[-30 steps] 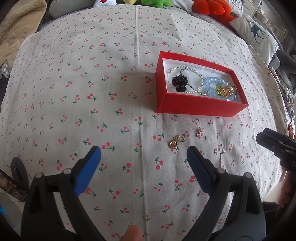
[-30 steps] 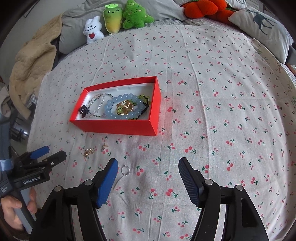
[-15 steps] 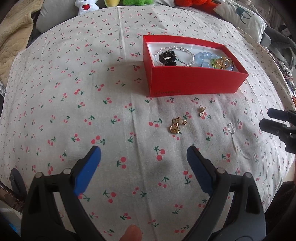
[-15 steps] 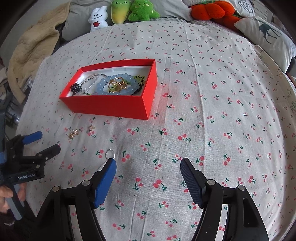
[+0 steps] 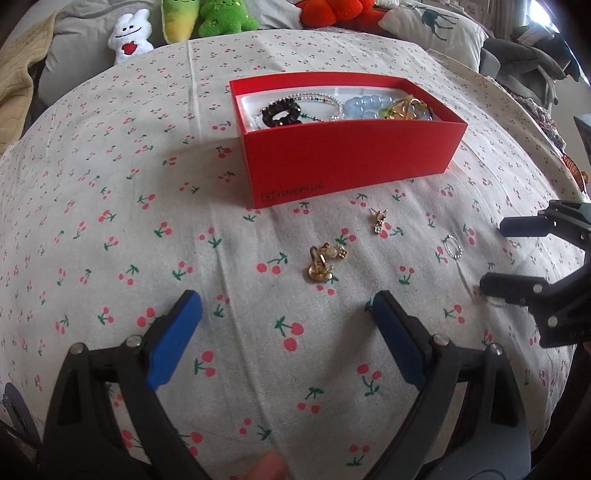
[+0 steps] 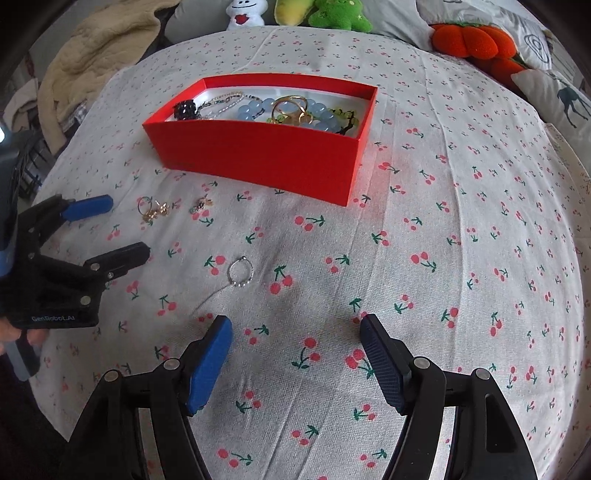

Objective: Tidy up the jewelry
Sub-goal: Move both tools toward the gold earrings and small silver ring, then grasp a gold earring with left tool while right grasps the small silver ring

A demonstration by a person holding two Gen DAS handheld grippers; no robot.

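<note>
A red box (image 5: 351,155) on the cherry-print bed holds a black beaded piece, a blue bead bracelet and gold rings. In front of it lie gold earrings (image 5: 321,264), a small earring (image 5: 378,219) and a silver ring (image 5: 452,246). My left gripper (image 5: 286,306) hovers open just short of the gold earrings, nothing between its fingers. In the right wrist view the red box (image 6: 258,155) is ahead and the silver ring (image 6: 240,272) lies just beyond my open, empty right gripper (image 6: 295,325), nearer its left finger. The left gripper (image 6: 125,227) shows by the gold earrings (image 6: 153,210).
Plush toys (image 5: 207,18) and pillows (image 5: 432,22) line the far edge of the bed. A beige blanket (image 6: 92,48) lies at the far left. The right gripper (image 5: 496,254) enters the left wrist view from the right, close to the silver ring.
Both grippers have sunk toward the bed and drawn closer to the loose jewelry. Both views have rolled, so the box now looks nearer and seen from lower.
</note>
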